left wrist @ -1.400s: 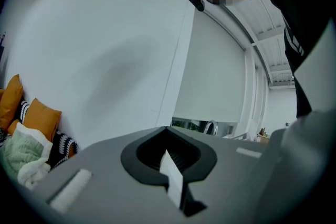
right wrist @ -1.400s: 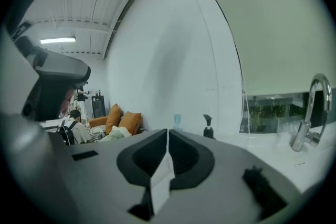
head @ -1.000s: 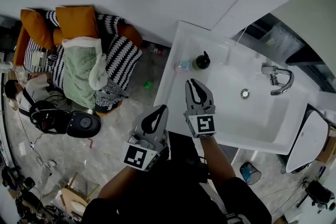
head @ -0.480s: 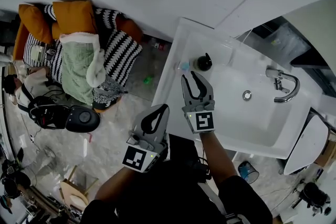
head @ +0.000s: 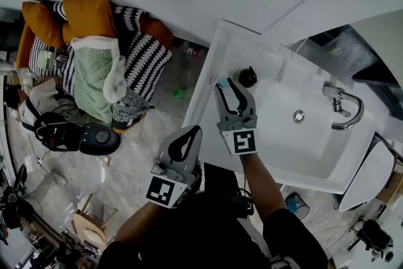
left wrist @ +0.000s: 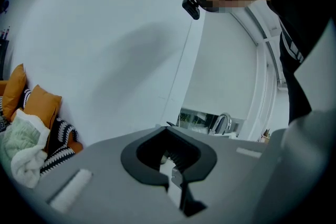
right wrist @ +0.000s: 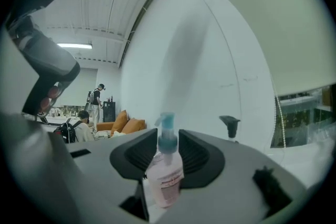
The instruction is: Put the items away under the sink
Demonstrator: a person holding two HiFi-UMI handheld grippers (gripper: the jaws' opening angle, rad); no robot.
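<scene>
Pink soap bottle [right wrist: 164, 176] on the sink surface [head: 203, 101] is now framed by the just-widened jaws of the right gripper [head: 227, 86]. It's not pinched yet, so pickup looks next. Left gripper [head: 189, 135] is kept shut.

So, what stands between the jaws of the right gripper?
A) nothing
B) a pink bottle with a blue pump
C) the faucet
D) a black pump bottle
B: in the right gripper view the pink bottle stands between the jaws of the right gripper, which have just been opening and do not press on it.
</scene>
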